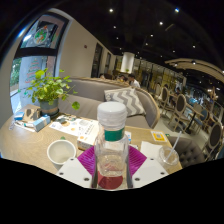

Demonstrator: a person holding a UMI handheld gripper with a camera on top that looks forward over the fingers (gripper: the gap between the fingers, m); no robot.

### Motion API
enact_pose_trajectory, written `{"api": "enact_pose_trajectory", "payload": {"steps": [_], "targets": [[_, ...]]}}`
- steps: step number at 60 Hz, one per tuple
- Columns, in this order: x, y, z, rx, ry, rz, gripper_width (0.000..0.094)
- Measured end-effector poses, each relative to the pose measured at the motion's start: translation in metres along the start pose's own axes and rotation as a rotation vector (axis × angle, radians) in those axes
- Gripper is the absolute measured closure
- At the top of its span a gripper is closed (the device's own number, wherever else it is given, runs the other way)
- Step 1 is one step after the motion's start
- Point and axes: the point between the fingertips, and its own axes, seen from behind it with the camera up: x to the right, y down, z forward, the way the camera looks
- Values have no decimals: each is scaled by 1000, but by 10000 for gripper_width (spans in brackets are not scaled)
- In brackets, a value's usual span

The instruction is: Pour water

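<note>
Bottle (112,145) of water with a white cap stands upright, clamped between my gripper's (112,172) two pink pads above the table (30,140). White cup (61,152) sits just beside it; a potted plant (48,92) stands farther back.

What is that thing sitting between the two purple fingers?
A clear bottle with a white cap and green band stands between the gripper's fingers, as the gripper view shows. A white bowl sits beside it.
</note>
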Motion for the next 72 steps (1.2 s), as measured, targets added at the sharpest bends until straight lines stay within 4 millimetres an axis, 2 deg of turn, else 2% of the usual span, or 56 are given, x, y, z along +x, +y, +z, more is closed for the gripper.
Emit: {"api": "enact_pose_trajectory", "payload": {"steps": [6, 11, 20, 22, 31, 34, 39, 42, 51, 72], "targets": [[4, 23, 16, -10, -20, 23, 541], [-1, 41, 27, -23, -59, 64, 536], [-7, 83, 36, -91, -94, 124, 517], [-6, 79, 35, -51, -92, 146, 511], [-6, 84, 33, -65, -70, 143, 438], [-9, 98, 31, -131, -85, 163, 357], [-18, 109, 22, -201, -113, 227, 62], [-13, 112, 11, -234, -93, 242, 102], [-8, 102, -40, -277, -38, 221, 80], [-30, 24, -220, -239, 43, 177, 82]]}}
